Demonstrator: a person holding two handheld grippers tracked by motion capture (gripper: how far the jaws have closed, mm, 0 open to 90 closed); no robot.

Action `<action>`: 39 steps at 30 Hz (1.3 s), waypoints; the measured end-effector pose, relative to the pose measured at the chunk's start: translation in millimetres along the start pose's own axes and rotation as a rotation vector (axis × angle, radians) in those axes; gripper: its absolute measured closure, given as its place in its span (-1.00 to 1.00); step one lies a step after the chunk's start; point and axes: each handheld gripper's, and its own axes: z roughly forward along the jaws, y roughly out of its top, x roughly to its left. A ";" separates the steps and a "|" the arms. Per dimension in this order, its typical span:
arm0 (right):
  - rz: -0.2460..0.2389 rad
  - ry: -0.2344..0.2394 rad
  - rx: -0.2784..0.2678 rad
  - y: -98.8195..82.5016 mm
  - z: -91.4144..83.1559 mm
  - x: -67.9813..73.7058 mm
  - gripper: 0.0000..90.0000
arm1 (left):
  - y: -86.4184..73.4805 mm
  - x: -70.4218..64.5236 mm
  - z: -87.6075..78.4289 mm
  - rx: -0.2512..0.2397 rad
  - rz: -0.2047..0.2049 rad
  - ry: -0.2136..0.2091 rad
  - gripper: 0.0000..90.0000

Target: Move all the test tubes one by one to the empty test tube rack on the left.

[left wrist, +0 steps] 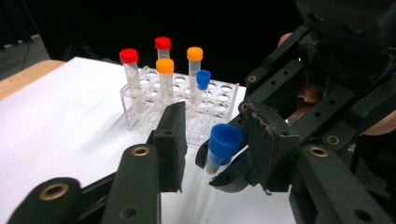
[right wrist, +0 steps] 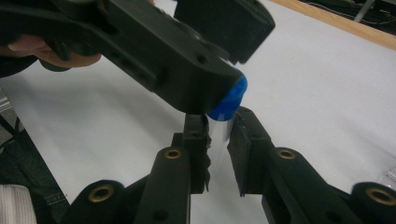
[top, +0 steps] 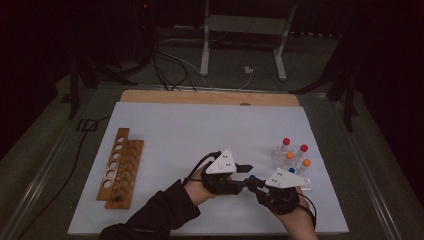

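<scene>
Grippers meet near the front right part of the white table cover (top: 165,125) in the high view: the left gripper (top: 244,169) points to the right and the right gripper (top: 251,183) points to the left, and a small blue cap shows between them. A clear rack (top: 295,172) stands just beside the right gripper, holding tubes with red caps and orange caps. A wooden rack (top: 120,167) lies well apart on the left side of the cover. In the left gripper view, the left gripper (left wrist: 217,140) has its jaws apart, one on each side of the blue-capped tube (left wrist: 219,151), and I cannot tell if either jaw touches the cap. The tube is tilted, and the jaws of the right gripper (left wrist: 224,179) clamp its clear body below the cap. Behind, the clear rack (left wrist: 140,109) holds two red-capped tubes (left wrist: 129,70), two orange-capped tubes (left wrist: 165,77) and one more tube with a blue cap (left wrist: 202,86), all upright. In the right gripper view, the right gripper (right wrist: 218,130) is closed on the clear body of the blue-capped tube (right wrist: 226,105), just under the cap. One jaw of the left gripper (right wrist: 205,60) lies against the cap from above, and the other jaw is on the far side.
</scene>
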 end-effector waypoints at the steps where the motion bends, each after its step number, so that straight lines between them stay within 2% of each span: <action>1: 0.001 0.000 -0.001 0.1 -0.1 0.1 0.72 | -0.2 0.3 0.7 0.008 0.003 -0.002 0.40; 9: 0.004 -0.003 -0.001 0.0 0.4 -0.5 0.72 | 0.0 -0.4 4.3 0.028 0.020 -0.025 0.65; 24: 0.024 0.007 -0.008 -1.3 1.4 -2.0 0.71 | 1.5 -0.8 4.4 0.041 0.035 -0.005 0.73; 28: 0.028 0.012 -0.012 -1.1 1.0 -2.2 0.65 | 2.2 -0.3 3.7 0.045 0.036 -0.001 0.73; 29: 0.035 0.011 -0.019 -1.0 0.1 -2.4 0.49 | 2.9 0.5 2.5 0.044 0.038 0.003 0.73; 32: 0.047 0.005 -0.030 -1.7 -1.4 -3.8 0.31 | 4.0 1.5 -0.3 0.048 0.036 0.007 0.73; 33: 0.047 0.005 -0.030 -1.7 -1.4 -3.8 0.31 | 4.6 2.3 -2.0 0.047 0.037 0.011 0.73; 35: 0.065 -0.004 -0.047 -2.4 -3.4 -6.3 0.14 | 6.0 5.2 -7.5 0.047 0.037 0.022 0.73; 36: 0.065 -0.004 -0.047 -2.4 -3.4 -6.3 0.14 | 6.0 5.2 -7.5 0.047 0.037 0.022 0.73; 37: 0.078 -0.014 -0.060 -2.7 -4.5 -7.8 0.01 | 6.6 7.4 -11.1 0.051 0.039 0.032 0.73; 39: 0.090 -0.017 -0.080 -2.8 -6.0 -8.7 -0.08 | 6.9 9.8 -14.9 0.055 0.034 0.041 0.73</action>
